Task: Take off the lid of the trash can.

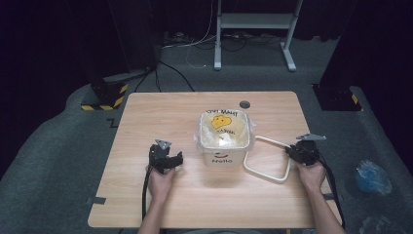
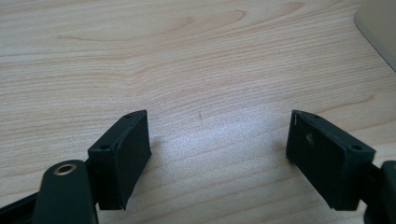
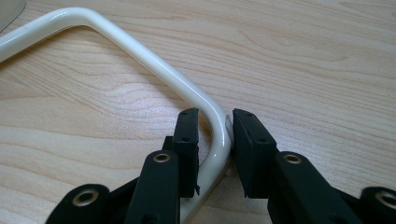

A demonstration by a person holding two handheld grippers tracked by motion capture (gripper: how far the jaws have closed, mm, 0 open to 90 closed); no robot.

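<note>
- Progress, as I judge it: the work concerns the cream bucket point(image 1: 224, 138) near the middle of the high view and its loose wire-like handle point(image 1: 265, 161), which lies flat on the worktop point(image 1: 160, 112) to the right of the bucket, one end close to its upper right corner and the other near its lower right side.
- Right hand-held gripper point(image 3: 215, 135) straddles the bend of the handle point(image 3: 140, 56); the jaws stand narrow, the right pad just at the tube and the left pad a sliver off it, so I read this as a loosened hold, not a firm clamp.
- Judged from that, the handle is down on the wood and the grip on it is about finished or barely begun; I cannot tell which.
- Left hand-held gripper point(image 2: 219, 135) is wide apart with nothing between its jaws, over bare wood at lower left of the bucket, whose corner point(image 2: 378, 28) sits at the upper right of its view.
- Whatever remains for the bucket itself looks undone: it stands upright with a printed bag or liner inside.
- Room: free wood lies left of the bucket and along the bottom edge. The right hand-held gripper point(image 1: 303, 152) sits close to the worktop's right edge, so little margin there.
- A small dark round spot point(image 1: 244, 104) lies near the far edge, well apart.
</note>
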